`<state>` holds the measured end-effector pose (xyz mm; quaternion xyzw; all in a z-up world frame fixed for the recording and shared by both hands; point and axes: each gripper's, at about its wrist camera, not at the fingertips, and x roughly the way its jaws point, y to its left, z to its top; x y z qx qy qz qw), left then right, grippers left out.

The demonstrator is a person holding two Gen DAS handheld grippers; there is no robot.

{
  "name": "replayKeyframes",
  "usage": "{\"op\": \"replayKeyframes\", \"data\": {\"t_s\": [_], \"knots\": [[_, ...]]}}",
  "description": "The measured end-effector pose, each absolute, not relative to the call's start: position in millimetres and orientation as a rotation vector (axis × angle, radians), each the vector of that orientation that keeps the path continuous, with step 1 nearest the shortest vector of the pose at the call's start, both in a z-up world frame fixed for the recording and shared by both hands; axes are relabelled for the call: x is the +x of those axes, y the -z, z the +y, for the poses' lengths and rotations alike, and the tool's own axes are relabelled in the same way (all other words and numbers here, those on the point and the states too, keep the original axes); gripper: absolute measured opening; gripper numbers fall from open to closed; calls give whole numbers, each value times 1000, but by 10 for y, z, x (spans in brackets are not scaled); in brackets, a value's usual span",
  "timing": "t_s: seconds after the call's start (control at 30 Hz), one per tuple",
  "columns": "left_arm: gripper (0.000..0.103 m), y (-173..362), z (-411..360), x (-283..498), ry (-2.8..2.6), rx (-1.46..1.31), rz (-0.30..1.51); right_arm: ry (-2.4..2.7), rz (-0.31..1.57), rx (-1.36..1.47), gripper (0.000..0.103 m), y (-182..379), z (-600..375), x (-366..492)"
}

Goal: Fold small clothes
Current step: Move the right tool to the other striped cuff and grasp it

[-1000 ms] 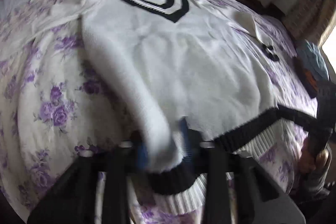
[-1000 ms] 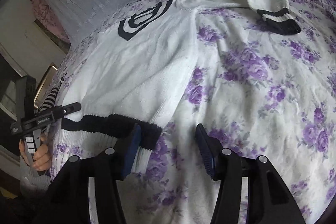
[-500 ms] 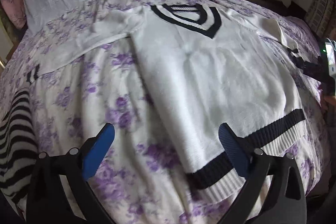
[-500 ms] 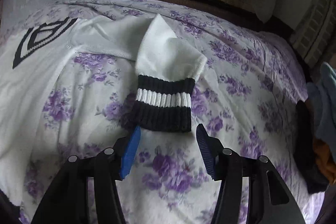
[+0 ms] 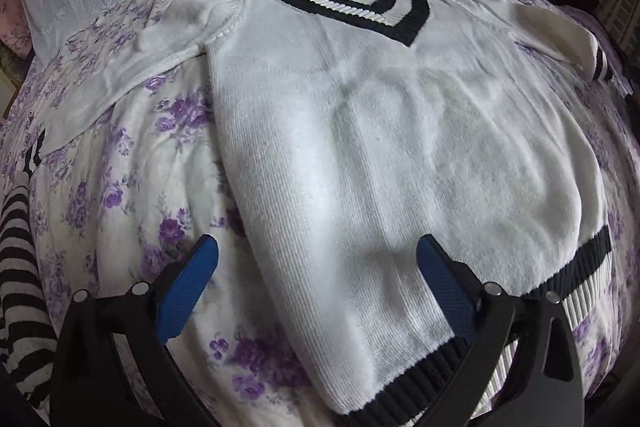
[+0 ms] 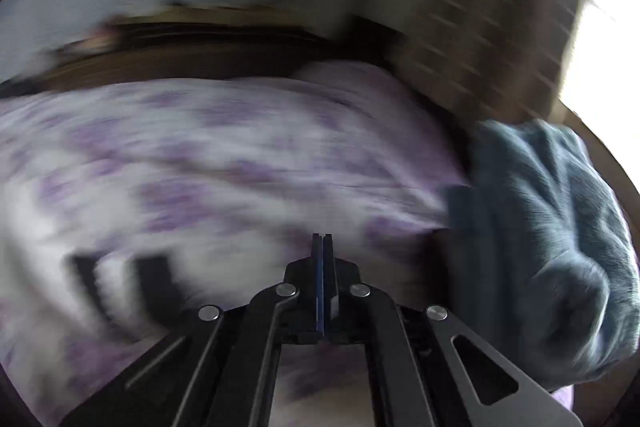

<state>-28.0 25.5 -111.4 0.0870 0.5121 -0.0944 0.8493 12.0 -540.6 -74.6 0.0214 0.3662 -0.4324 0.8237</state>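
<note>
A white knitted sweater [image 5: 380, 155] lay flat on the floral bedspread [image 5: 120, 195], its long axis running from the black-and-white V-collar [image 5: 360, 7] at the far edge of the bed to the black-banded hem [image 5: 568, 267] at the near edge. The left side of the body appeared folded inward, giving a straight vertical edge. The left gripper [image 5: 316, 275] hovered over the near part of the sweater with its blue pads [image 5: 188, 283] spread wide and nothing between them; the folded edge lay between the fingers. One sleeve [image 5: 132, 67] stretched toward the left edge of the bed; the other sleeve [image 5: 560, 35], ending in a striped cuff [image 5: 600, 65], reached toward the far right corner.

The right gripper [image 6: 322, 247] was clenched with its pads pressed together. No cloth showed clearly between them, and heavy blur made it impossible to tell whether a thin edge was caught. It pointed toward the right edge of the bed, where a blue-grey fleecy garment [image 6: 552, 227] lay. By judgement, the right gripper was the nearer to the right sleeve. No containers were visible.
</note>
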Motion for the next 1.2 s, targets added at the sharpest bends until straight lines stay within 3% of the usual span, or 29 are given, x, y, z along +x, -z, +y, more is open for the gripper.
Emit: {"op": "replayKeyframes", "data": {"t_s": [0.1, 0.2, 0.37, 0.5, 0.7, 0.83, 1.0, 1.03, 1.07, 1.1, 1.2], "knots": [[97, 1146, 274, -213, 178, 191, 1080, 837, 722, 140, 5, 669, -5418, -107], [97, 1192, 252, -106, 163, 188, 1091, 635, 760, 161, 82, 754, -5160, -73], [99, 1223, 168, -66, 148, 218, 1075, 471, 820, 206, 81, 974, -4915, 138], [99, 1244, 155, -53, 144, 227, 1070, 397, 913, 480, 83, 1281, -5077, 305], [99, 1269, 141, -35, 137, 237, 1061, 275, 764, 895, 83, 1354, -5337, 197], [99, 1322, 115, -16, 118, 241, 1046, 280, 741, 909, 69, 1390, -5278, 303], [99, 1329, 102, -22, 113, 246, 1032, 304, 647, 1052, 69, 1466, -5450, 459], [99, 1337, 97, -18, 113, 248, 1029, 313, 643, 1055, 61, 1479, -5484, 466], [99, 1342, 95, -16, 113, 251, 1028, 338, 643, 1023, 43, 1474, -5475, 506], [99, 1345, 98, -15, 114, 251, 1028, 372, 612, 965, 16, 1422, -5470, 492], [99, 1328, 105, -18, 114, 250, 1034, 496, 525, 555, 15, 1117, -5216, 522]]}}
